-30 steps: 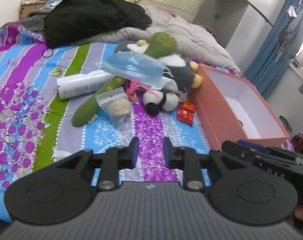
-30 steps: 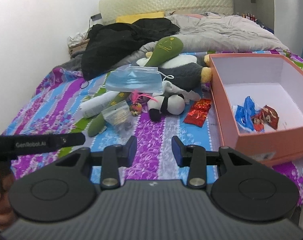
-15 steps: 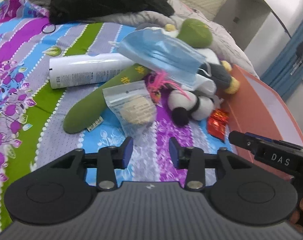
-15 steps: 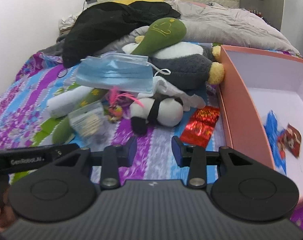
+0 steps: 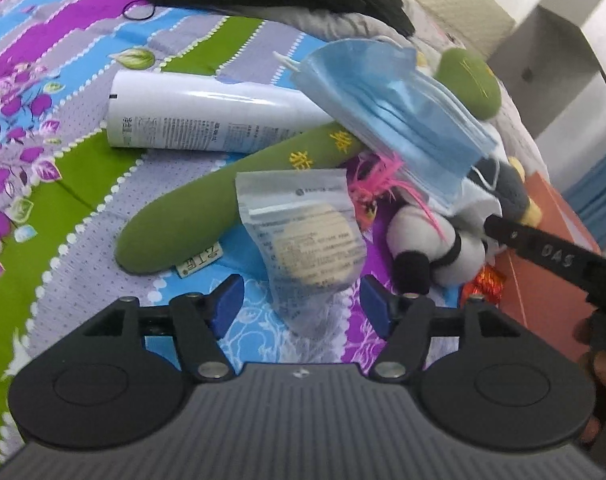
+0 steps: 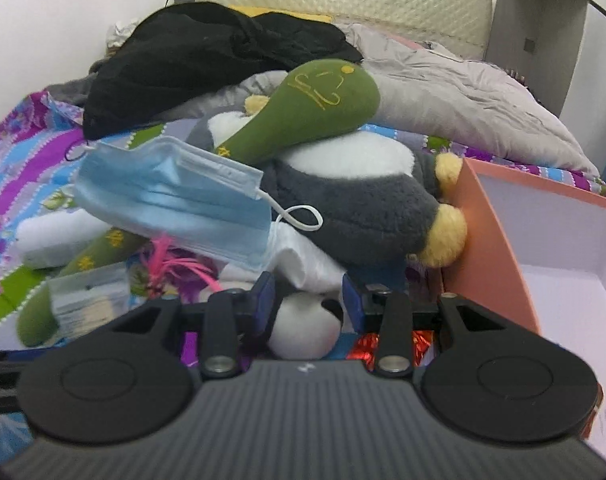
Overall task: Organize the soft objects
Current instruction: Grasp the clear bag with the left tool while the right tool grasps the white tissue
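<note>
My left gripper (image 5: 301, 306) hovers low over the bedspread, jaws opening. The lower end of a clear bag of cotton pads (image 5: 311, 240) lies between its blue pads, untouched. Behind the bag lies a long green plush (image 5: 207, 216) with a blue face mask (image 5: 391, 120) draped on top. My right gripper (image 6: 308, 300) is open around a small panda plush (image 6: 303, 328), and its pads do not press on it. Just beyond lie the mask (image 6: 175, 196) and a grey and white penguin plush (image 6: 363, 200).
An orange box (image 6: 491, 248) with a white inside stands at the right. A white tube (image 5: 207, 116), a pink feather toy (image 5: 379, 184) and a red foil packet (image 5: 483, 284) lie among the plush. Black clothing (image 6: 207, 60) and a grey duvet (image 6: 463, 108) fill the back.
Both grippers have come down and closer to the pile. The left jaws have spread wider, now either side of the bag. The right fingers now flank the panda.
</note>
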A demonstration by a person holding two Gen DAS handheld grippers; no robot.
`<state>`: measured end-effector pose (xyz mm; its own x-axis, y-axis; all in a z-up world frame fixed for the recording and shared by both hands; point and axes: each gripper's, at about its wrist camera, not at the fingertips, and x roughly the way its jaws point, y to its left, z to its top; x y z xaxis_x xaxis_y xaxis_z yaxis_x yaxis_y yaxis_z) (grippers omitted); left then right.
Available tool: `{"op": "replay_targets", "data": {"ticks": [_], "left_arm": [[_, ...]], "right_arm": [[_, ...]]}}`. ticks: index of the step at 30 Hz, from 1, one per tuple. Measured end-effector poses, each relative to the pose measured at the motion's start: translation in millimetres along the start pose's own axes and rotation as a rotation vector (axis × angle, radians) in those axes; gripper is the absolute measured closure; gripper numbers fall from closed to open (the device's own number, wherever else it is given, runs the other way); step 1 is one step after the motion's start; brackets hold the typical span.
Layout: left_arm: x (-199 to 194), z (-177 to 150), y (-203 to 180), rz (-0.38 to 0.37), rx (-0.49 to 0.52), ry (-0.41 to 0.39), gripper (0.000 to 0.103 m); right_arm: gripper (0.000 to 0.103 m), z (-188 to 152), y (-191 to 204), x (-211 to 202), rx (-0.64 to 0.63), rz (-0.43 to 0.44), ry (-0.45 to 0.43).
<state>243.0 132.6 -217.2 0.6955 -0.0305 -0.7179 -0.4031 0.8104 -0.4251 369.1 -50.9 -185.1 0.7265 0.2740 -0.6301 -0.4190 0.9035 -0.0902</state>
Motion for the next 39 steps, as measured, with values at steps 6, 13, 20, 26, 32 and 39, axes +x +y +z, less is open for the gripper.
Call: {"op": "replay_targets", "data": {"ticks": [6, 13, 20, 26, 32, 39], "left_arm": [[10.8, 4.7, -3.2, 0.025, -0.032, -0.012, 0.034], [20.1, 5.8, -7.6, 0.020, -0.039, -0.010, 0.056], [4.0, 6.8, -6.7, -0.022, -0.045, -0.023, 0.066], [-27.4, 5.3, -10.3, -0.045, -0.022, -0.043, 0.072], [-62.8, -6.8, -9.3, -0.065, 0.023, -0.043, 0.072], [-85.4, -33.3, -0.8, -0.071, 0.063, 0.010, 0.072]], "right_arm": [[0.074, 2.3, 5.2, 20.5, -0.071, -0.015, 0.013], [0.096, 0.6, 5.9, 14.9, -0.091, -0.021, -0.004], [0.096, 2.9, 3.3, -16.9, -0.082, -0.022, -0.051], [0.096, 1.2, 3.8, -54.5, -0.077, -0.019, -0.079], [0.096, -19.8, 11.0, -91.8, -0.093, -0.022, -0.067], [0.096, -62.4, 27.1, -119.4, -0.125, -0.010, -0.005]]}}
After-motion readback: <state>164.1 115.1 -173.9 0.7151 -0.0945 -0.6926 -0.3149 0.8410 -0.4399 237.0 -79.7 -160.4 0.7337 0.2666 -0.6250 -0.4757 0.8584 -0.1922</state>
